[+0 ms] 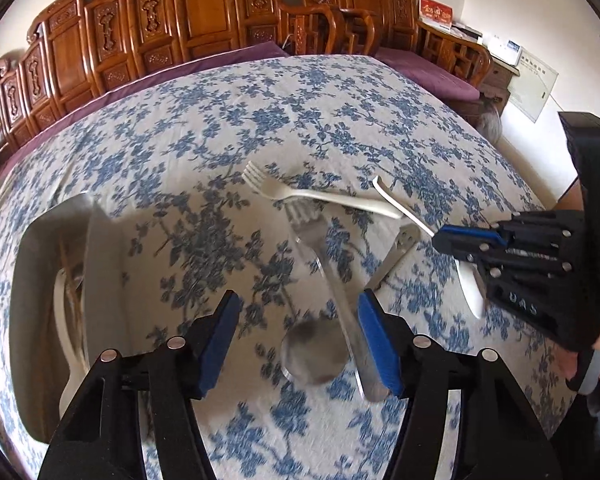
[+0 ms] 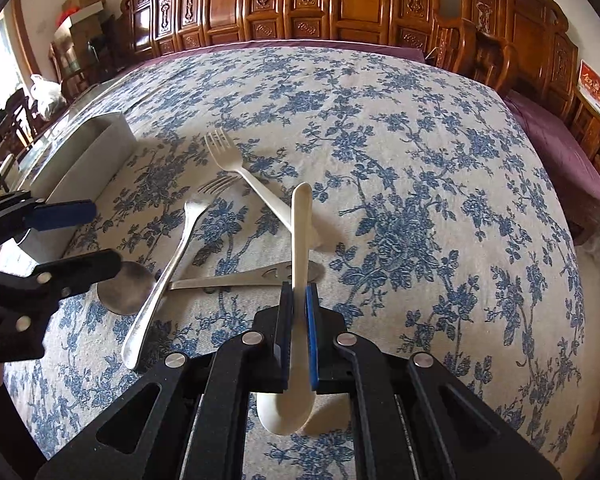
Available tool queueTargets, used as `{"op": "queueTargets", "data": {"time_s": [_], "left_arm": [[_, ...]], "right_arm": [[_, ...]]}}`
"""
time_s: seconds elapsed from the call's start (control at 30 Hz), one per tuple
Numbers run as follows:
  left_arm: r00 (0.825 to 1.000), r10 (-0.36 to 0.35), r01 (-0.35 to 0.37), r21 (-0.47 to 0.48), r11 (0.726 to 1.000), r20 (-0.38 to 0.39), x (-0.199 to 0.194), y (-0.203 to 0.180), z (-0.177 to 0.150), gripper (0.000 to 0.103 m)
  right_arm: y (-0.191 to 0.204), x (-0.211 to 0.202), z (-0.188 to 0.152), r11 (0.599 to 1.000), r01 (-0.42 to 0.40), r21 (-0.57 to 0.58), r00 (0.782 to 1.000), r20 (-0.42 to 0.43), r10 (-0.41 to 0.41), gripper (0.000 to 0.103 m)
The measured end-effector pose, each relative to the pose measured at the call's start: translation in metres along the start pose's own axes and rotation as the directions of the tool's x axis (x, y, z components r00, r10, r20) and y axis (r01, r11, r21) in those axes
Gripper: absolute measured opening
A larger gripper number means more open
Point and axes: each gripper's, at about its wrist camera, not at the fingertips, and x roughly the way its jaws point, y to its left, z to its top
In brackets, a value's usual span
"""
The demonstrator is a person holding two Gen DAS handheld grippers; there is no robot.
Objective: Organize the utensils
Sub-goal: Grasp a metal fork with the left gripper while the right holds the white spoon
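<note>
Right claw (image 2: 298, 320) was clenched on the white spoon (image 2: 300, 248), lifted clear for sorting. Left claw (image 1: 298, 340), released, straddled the steel fork (image 1: 332, 276) beside the bin (image 1: 100, 256), apparently lining up a grasp.

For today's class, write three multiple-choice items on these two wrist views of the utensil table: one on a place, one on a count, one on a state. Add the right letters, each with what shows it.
1. Where is the white spoon?
A. In the grey container
B. Clamped in the right gripper
C. Flat on the tablecloth

2. How many forks lie on the tablecloth?
A. One
B. Two
C. Four

3. How does the left gripper stand?
A. Open, nothing clamped
B. Shut on a fork
C. Shut on the metal spoon

Answers:
1 B: the blue pads of the right gripper press on the spoon's handle.
2 B: a white fork and a metal fork lie crossed with the metal spoon.
3 A: its pads stand apart above the metal utensils, touching neither.
</note>
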Motion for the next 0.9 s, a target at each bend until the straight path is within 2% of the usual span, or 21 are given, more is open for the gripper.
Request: {"op": "queueTargets", "data": {"time_s": [0.1,0.27,0.47,0.73,0.77,0.8,0.9], "left_arm": [[0.999,-0.009,0.008,-0.013,1.0,-0.032,0.018,-0.004,0.011,0.052],[0.997,-0.019,0.016,-0.035,0.999,-0.074,0.039,-0.008,0.021,0.05],[0.996,0.015,-0.018,-0.032,0.999,-0.092,0.057,-0.011,0.034,0.048],[0.992,0.059,-0.061,-0.022,0.998,-0.11,0.071,-0.013,0.039,0.037],[0.992,0.058,-0.061,-0.022,0.998,-0.11,0.071,-0.012,0.039,0.033],[0.992,0.059,-0.061,-0.019,0.998,-0.109,0.071,-0.012,0.039,0.024],[0.993,0.055,-0.057,-0.016,0.998,-0.108,0.069,-0.012,0.038,0.024]], "right_arm": [[-0.005,0.0,0.0,1.0,0.0,0.009,1.0,-0.004,0.0,0.008],[-0.011,0.001,0.0,1.0,0.011,0.016,1.0,-0.006,-0.011,0.008],[-0.012,0.002,0.0,1.0,0.018,0.014,1.0,-0.008,-0.018,0.008],[-0.016,0.002,0.0,1.0,0.014,0.027,1.0,-0.009,-0.014,0.008],[-0.016,0.002,0.0,1.0,0.015,0.026,1.0,-0.009,-0.015,0.008],[-0.017,0.002,0.0,1.0,0.012,0.028,1.0,-0.01,-0.012,0.008],[-0.018,0.003,0.0,0.999,0.014,0.034,1.0,-0.014,-0.014,0.008]]}}
